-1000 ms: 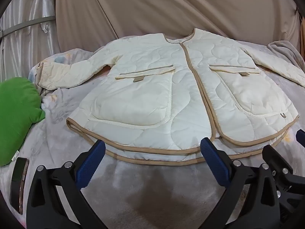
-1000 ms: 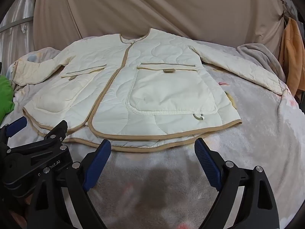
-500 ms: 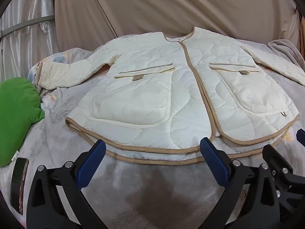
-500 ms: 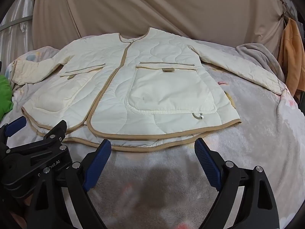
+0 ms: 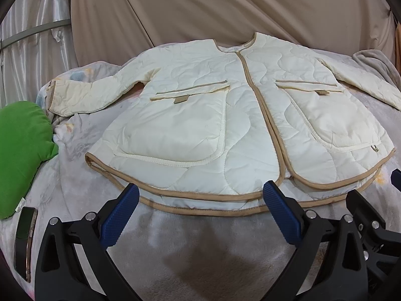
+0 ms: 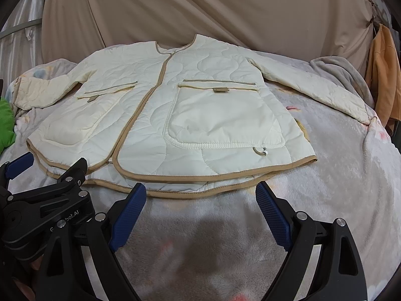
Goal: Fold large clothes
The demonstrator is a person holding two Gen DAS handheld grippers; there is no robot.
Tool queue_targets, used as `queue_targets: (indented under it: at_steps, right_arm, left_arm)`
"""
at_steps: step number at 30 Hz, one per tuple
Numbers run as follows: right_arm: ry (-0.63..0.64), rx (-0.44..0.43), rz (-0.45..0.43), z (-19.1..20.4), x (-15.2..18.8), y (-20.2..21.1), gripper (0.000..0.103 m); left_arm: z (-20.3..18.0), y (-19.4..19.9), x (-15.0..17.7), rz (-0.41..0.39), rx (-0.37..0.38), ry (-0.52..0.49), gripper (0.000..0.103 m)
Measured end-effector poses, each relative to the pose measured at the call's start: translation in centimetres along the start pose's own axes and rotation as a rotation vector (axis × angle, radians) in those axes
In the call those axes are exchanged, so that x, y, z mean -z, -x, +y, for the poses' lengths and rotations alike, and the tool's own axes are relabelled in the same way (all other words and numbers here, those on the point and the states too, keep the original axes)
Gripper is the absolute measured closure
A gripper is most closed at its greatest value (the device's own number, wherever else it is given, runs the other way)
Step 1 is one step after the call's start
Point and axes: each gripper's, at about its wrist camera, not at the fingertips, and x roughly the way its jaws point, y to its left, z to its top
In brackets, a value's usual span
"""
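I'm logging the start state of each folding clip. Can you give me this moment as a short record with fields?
garment: cream quilted jacket with tan trim, front up
layout: spread flat on the grey blanket, both sleeves out to the sides, hem nearest the grippers
folds made: none visible
left gripper: open, at the hem's edge, holding nothing
right gripper: open, at the hem's edge, holding nothing
beside the jacket: green cushion and a phone at the left; orange cloth hanging at the right
backdrop: tan drape
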Motion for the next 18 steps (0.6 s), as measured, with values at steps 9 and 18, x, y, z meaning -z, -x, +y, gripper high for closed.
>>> queue_targets:
  at_steps: [9, 18]
  right_arm:
    - [0.001, 0.0, 0.0, 0.04, 0.01, -0.02, 0.016]
    - [0.001, 0.001, 0.001, 0.05, -0.02, 0.04, 0.016]
  left_arm:
    - [-0.08, 0.04, -0.07, 0.0, -0.001, 0.001, 0.006]
    - [-0.1, 0.01, -0.09, 0.002, -0.001, 0.001, 0.006]
